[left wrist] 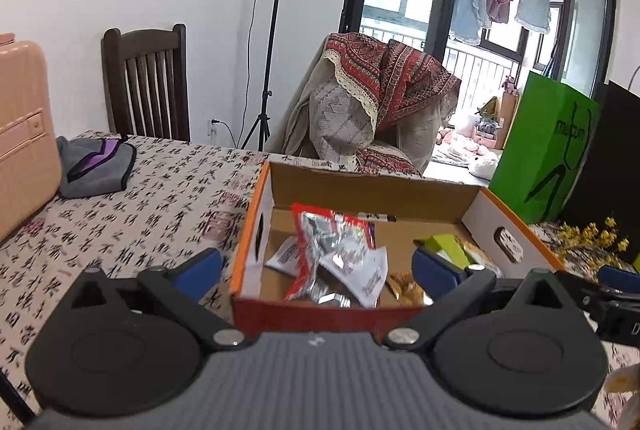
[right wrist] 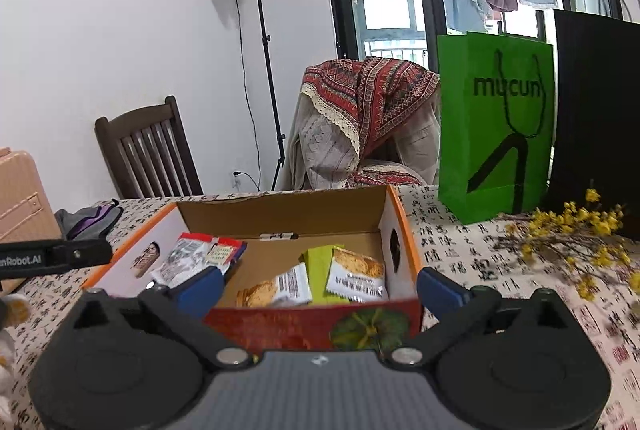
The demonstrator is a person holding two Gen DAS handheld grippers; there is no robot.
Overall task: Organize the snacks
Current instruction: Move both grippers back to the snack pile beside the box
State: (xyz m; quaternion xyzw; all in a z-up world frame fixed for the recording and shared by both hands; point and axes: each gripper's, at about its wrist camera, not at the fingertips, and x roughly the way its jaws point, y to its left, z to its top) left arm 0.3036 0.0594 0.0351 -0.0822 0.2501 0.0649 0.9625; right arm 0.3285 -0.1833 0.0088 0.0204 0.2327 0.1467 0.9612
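An open cardboard box (left wrist: pixel 372 194) with an orange rim stands on the patterned tablecloth. Red-and-silver snack packets (left wrist: pixel 332 242) lie in its left half. A green packet (left wrist: pixel 448 248) and biscuit packets lie in its right half. My left gripper (left wrist: pixel 316 270) is open just in front of the box's near wall, and nothing sits between its blue fingers. In the right wrist view the same box (right wrist: pixel 280 214) holds a green packet (right wrist: pixel 320 270) and a biscuit packet (right wrist: pixel 356 274). My right gripper (right wrist: pixel 320 288) is open before the near wall, with nothing between its fingers.
A green paper bag (right wrist: pixel 492 126) and a black board (right wrist: pixel 596 110) stand to the box's right. Yellow flowers (right wrist: pixel 580 230) lie in front of them. A pink suitcase (left wrist: pixel 20 134) and a grey-purple pouch (left wrist: pixel 96 162) sit at the left. A wooden chair (left wrist: pixel 148 82) stands behind the table.
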